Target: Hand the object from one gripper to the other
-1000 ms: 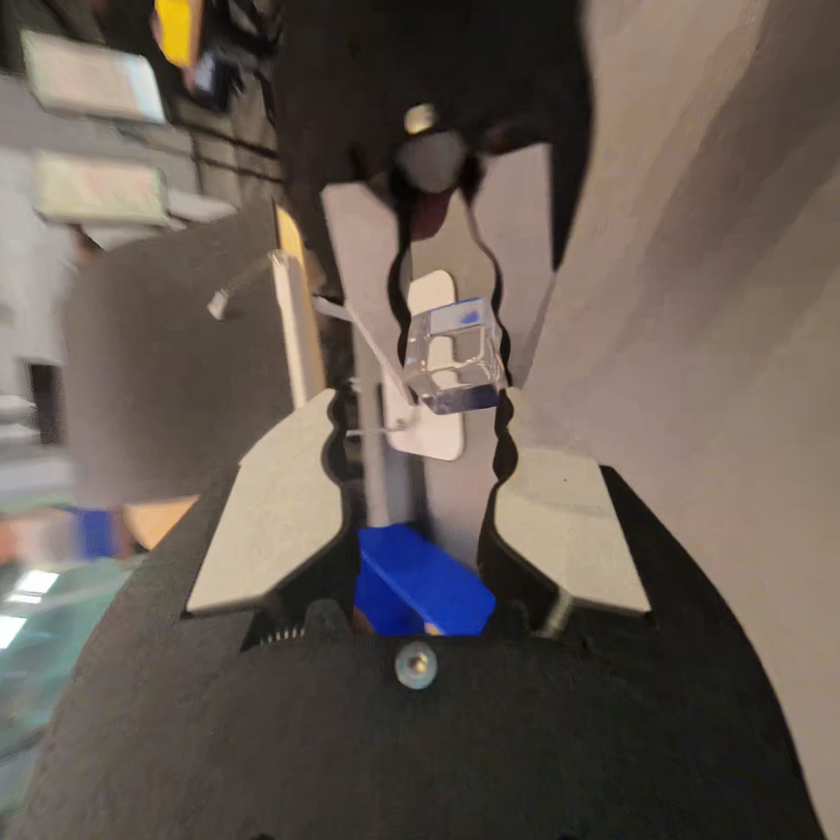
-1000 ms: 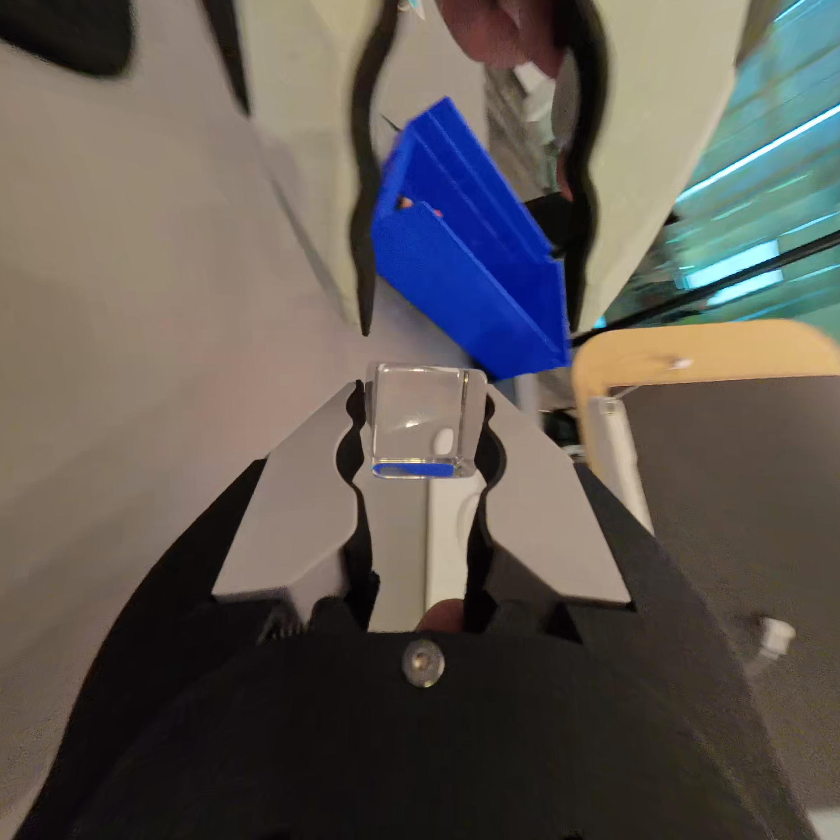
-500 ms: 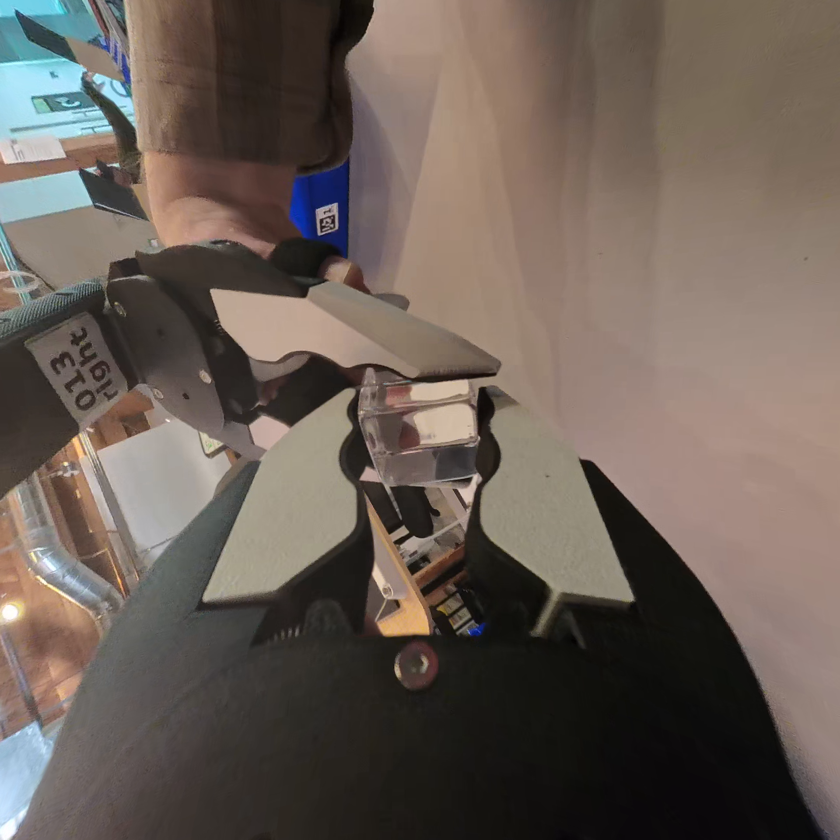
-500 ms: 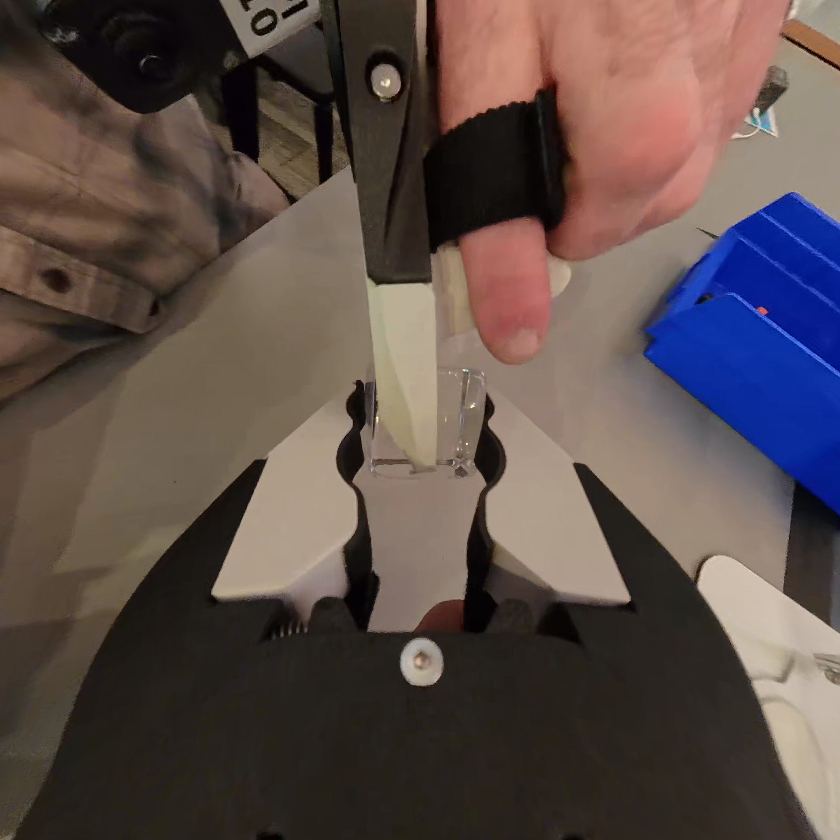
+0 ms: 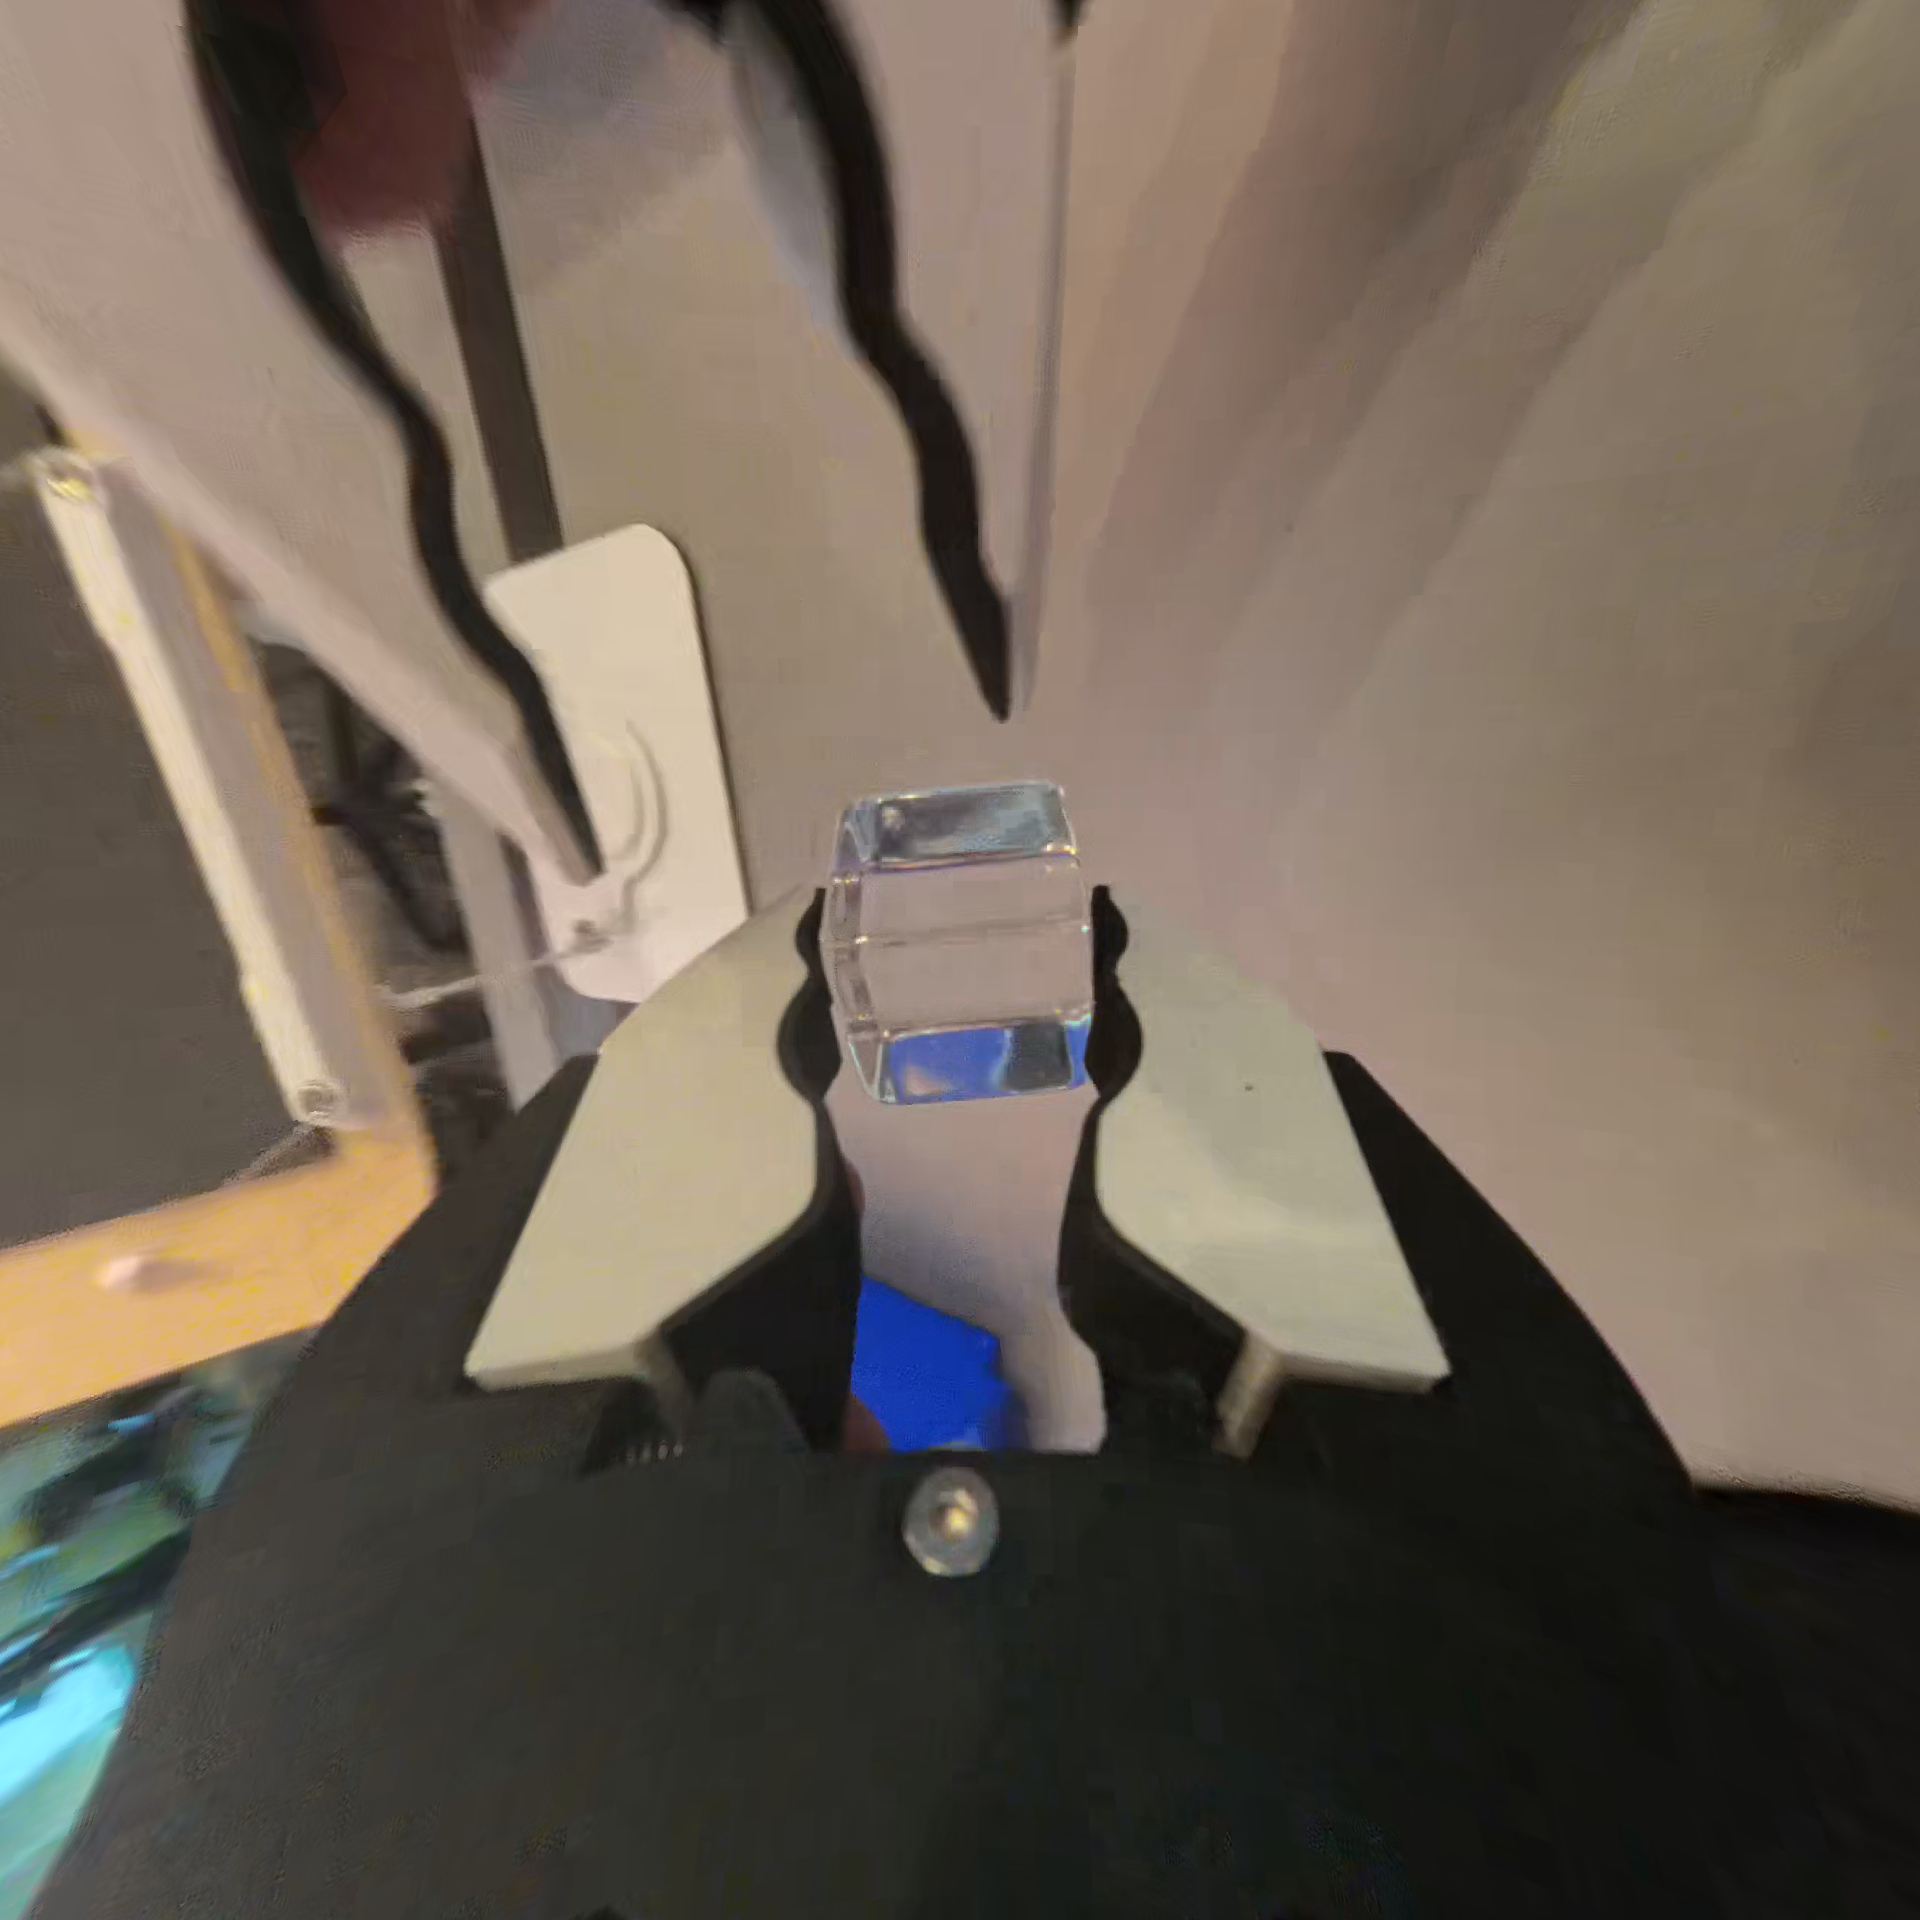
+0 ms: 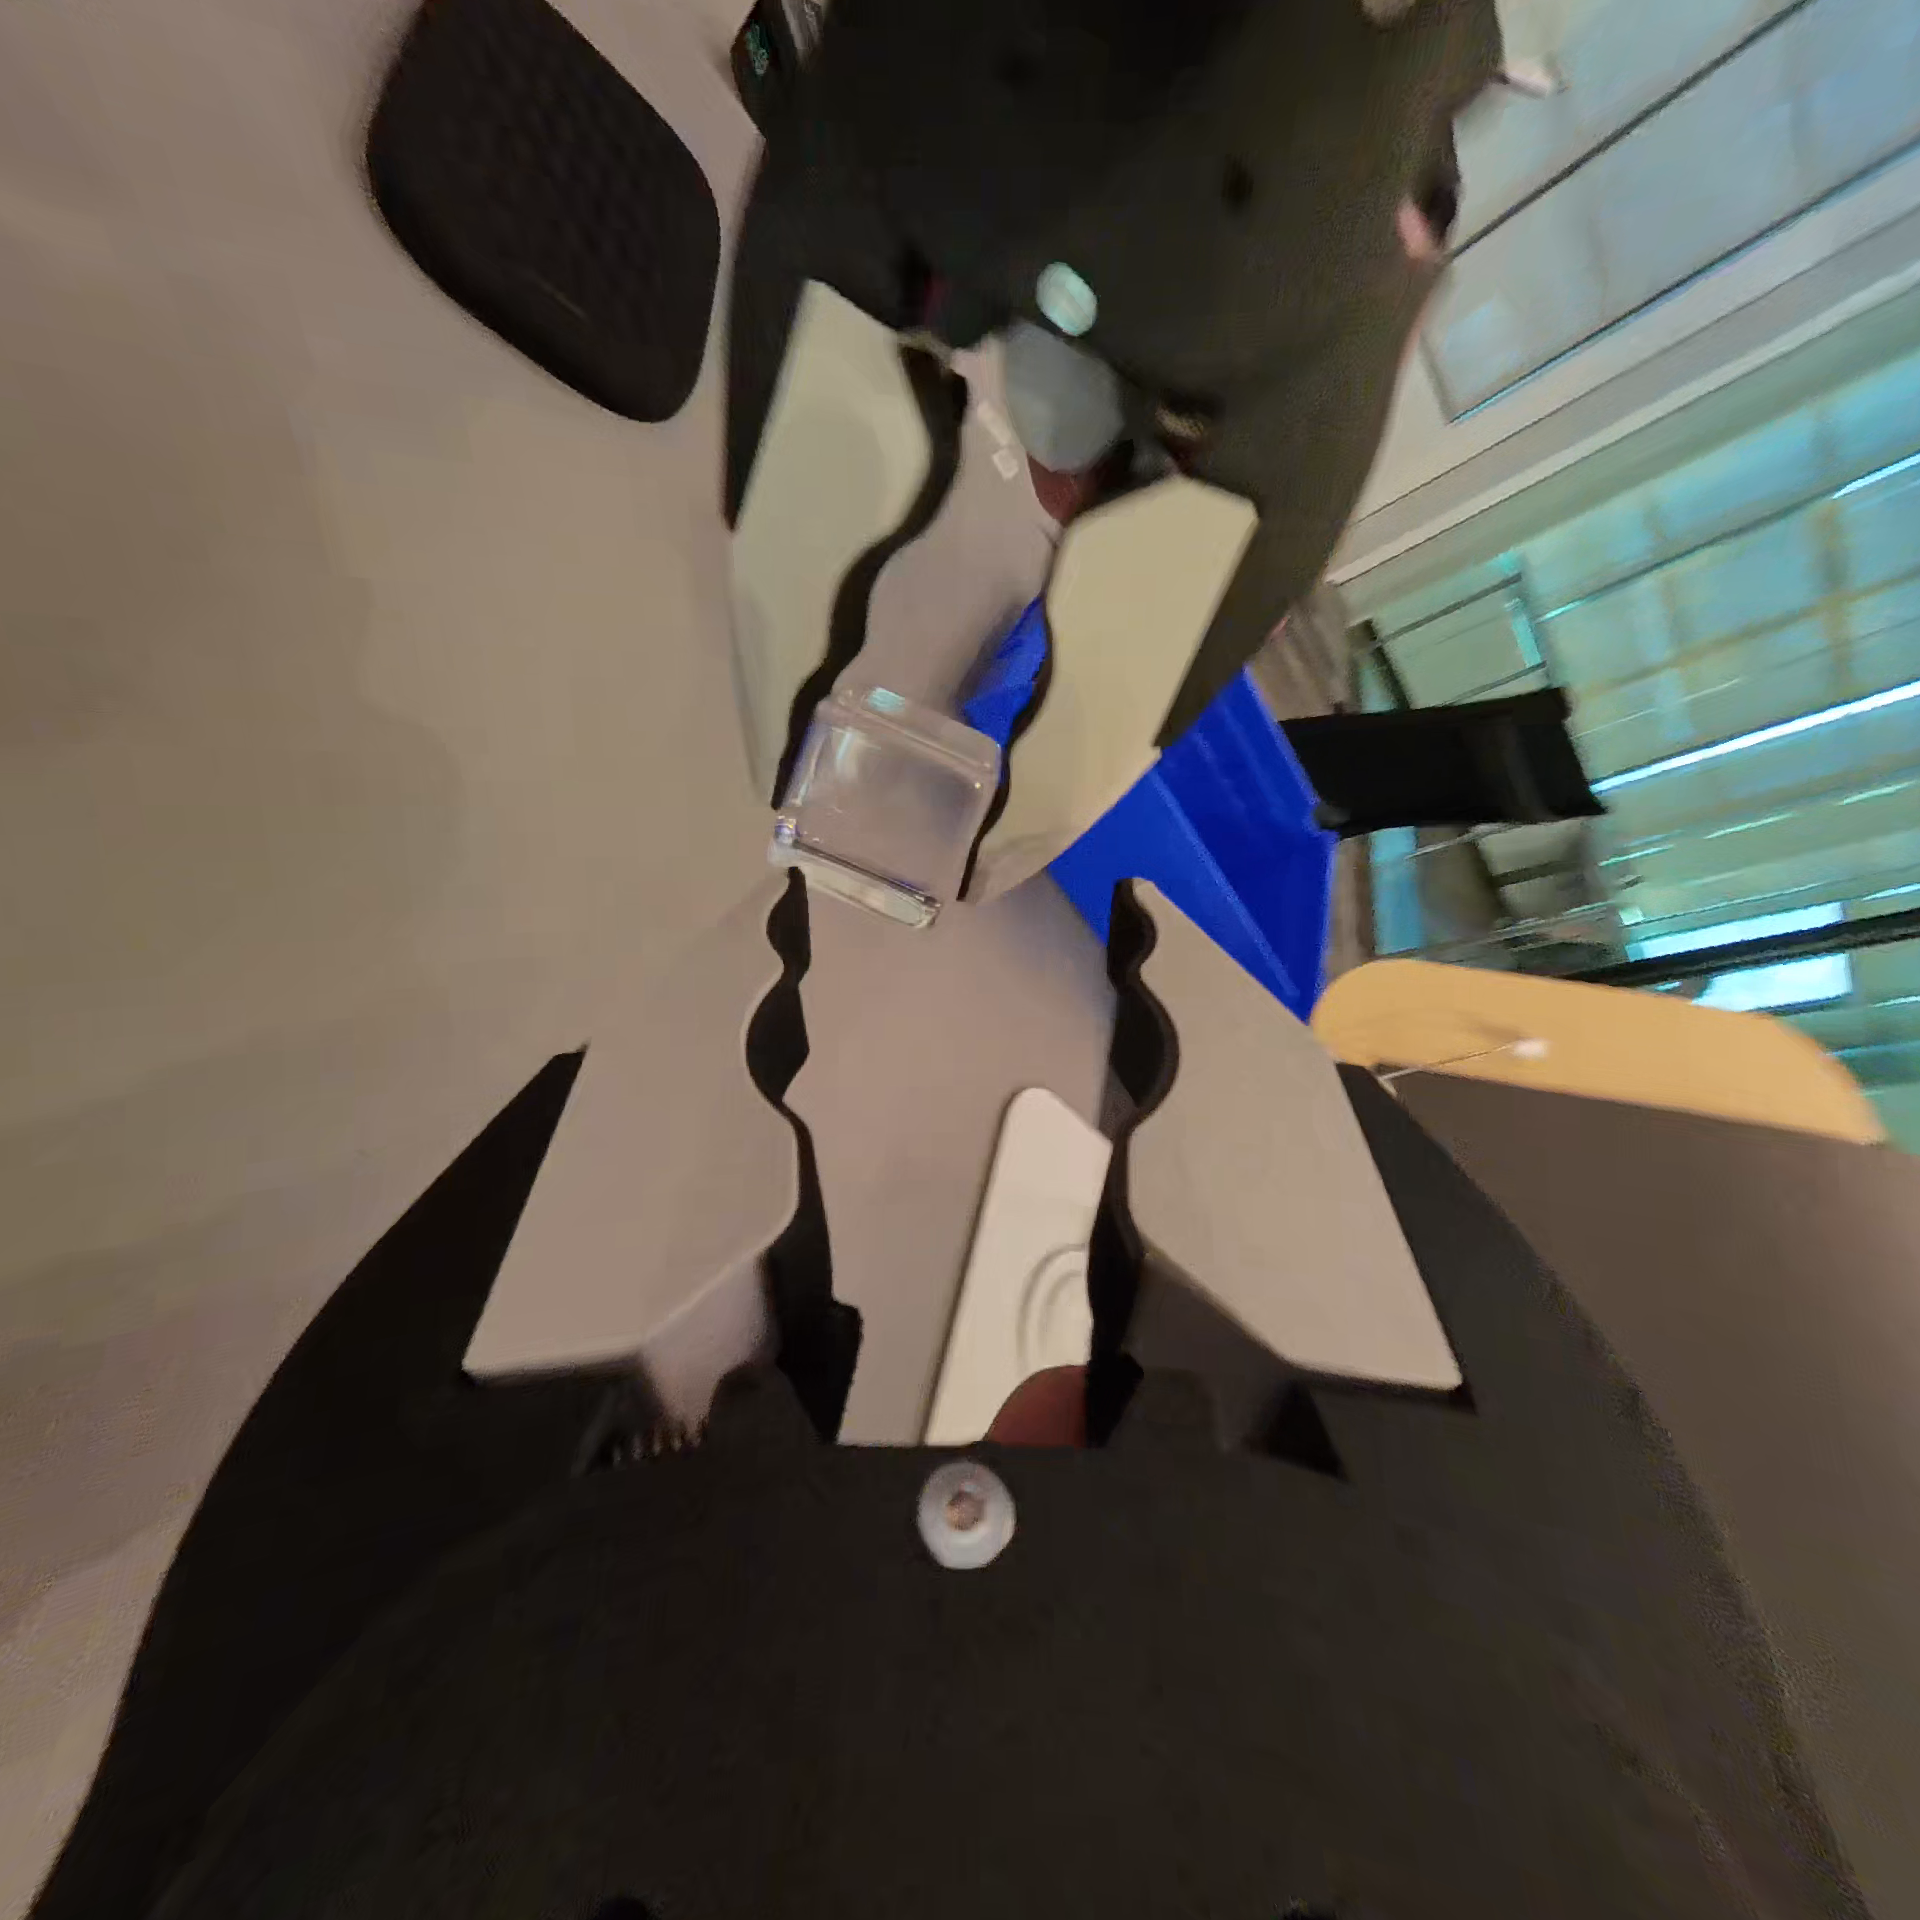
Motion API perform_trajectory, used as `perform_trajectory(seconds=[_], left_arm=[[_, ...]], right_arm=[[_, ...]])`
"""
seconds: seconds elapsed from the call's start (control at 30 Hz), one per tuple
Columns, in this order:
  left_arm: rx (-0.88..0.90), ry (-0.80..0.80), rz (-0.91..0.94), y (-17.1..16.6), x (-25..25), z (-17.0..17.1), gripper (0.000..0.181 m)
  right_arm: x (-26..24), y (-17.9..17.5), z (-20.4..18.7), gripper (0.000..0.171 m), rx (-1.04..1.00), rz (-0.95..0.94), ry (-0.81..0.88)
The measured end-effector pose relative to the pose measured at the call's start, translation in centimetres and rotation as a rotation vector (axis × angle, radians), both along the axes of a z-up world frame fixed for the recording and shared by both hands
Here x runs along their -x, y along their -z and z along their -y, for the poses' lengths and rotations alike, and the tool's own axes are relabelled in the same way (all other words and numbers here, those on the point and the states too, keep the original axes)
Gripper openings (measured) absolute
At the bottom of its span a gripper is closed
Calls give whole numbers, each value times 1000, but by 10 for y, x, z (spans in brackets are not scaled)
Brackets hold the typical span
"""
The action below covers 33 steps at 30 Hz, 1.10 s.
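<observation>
A clear cube (image 5: pixel 956 956) is clamped between the grey fingertips of my left gripper (image 5: pixel 956 902), which is shut on it. In the left wrist view my right gripper (image 5: pixel 790 790) hangs just beyond the cube, with its jaws spread and nothing between them. In the right wrist view my right gripper (image 6: pixel 956 891) is open and empty. The left gripper (image 6: pixel 883 842) faces it from above, holding the cube (image 6: pixel 883 805) just past the right fingertips. The cube touches neither right finger.
Both grippers are above a grey table (image 6: pixel 260 727). A blue bin (image 6: pixel 1195 831) lies behind the left gripper. A white plaque with a hook (image 5: pixel 623 748) lies on the table. A black pad (image 6: pixel 540 208) and a wood-edged dark board (image 6: pixel 1558 1039) lie to the sides.
One second ago the right gripper held the cube and the left was open. Half a second ago both were on it. Now the right has opened and drawn back; the left holds the cube.
</observation>
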<state>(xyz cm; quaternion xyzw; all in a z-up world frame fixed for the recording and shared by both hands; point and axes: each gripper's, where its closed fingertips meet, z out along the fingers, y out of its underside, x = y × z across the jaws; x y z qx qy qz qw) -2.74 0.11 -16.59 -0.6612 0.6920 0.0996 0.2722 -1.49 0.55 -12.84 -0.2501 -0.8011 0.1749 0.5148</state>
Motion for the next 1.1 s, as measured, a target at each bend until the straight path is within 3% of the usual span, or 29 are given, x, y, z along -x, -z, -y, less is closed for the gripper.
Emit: perform_trajectory(seconds=[0.2,0.43,0.67,0.83,0.97,1.1], left_arm=[[456,-59,123,-13,12,16,45],[706,83,38,-22,10,49,45],[799,144,-44,-10,4,65,45],[798,111,-11,-8,3,58,45],[644,76,70,-24,0,35,64],[562,27,237,-51,4,22,74]], right_arm=[[4,-13,26,50,-220,-56,-62],[25,-9,44,55,-356,-115,-88],[34,9,59,42,-336,-70,-137],[34,11,53,42,-270,-48,-113],[34,-8,39,42,-179,-146,-74],[34,-43,23,41,-94,-362,-18]])
